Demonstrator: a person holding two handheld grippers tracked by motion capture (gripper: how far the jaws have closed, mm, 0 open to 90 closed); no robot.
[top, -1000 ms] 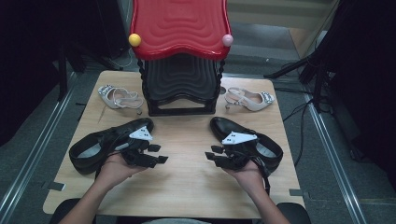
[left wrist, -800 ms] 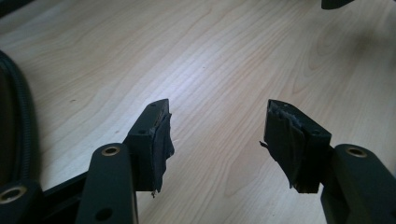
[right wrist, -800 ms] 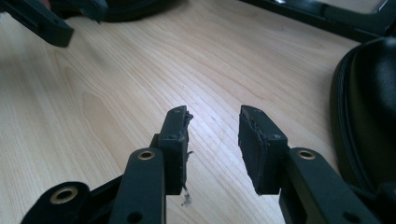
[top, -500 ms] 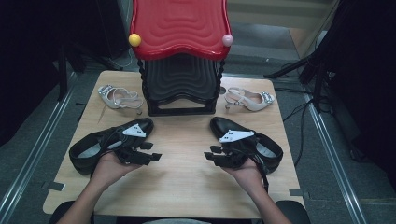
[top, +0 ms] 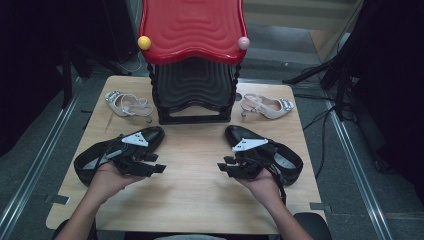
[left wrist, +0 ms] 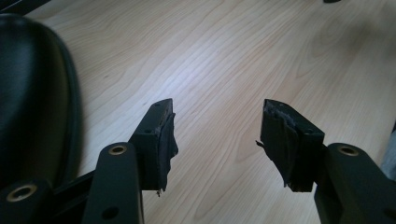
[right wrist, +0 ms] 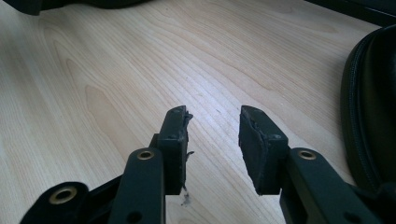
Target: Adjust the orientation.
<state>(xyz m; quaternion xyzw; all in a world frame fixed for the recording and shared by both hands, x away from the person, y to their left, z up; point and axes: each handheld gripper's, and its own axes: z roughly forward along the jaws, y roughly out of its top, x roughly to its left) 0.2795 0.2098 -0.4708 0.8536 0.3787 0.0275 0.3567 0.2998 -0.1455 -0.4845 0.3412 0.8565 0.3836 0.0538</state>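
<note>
My left gripper [top: 160,166] hovers over the wooden table [top: 200,200], beside a black leather shoe [top: 95,155] at the left. In the left gripper view, the left gripper [left wrist: 217,135] is open; its jaws have just been closing a little, with nothing between them, and the black shoe [left wrist: 32,93] lies to its left. My right gripper [top: 224,166] mirrors it beside a second black shoe [top: 285,157] at the right. In the right gripper view, the right gripper [right wrist: 212,135] stands open over bare wood, with that shoe [right wrist: 371,102] at the right edge.
A stack of black stools topped by a red one [top: 192,30] stands at the table's far middle. A silver heeled sandal [top: 127,104] lies left of the stack, and another [top: 267,106] lies right of it. Dark floor and cables surround the table.
My left hand has shifted slightly leftward and away along its shoe. The right hand has stayed where it was.
</note>
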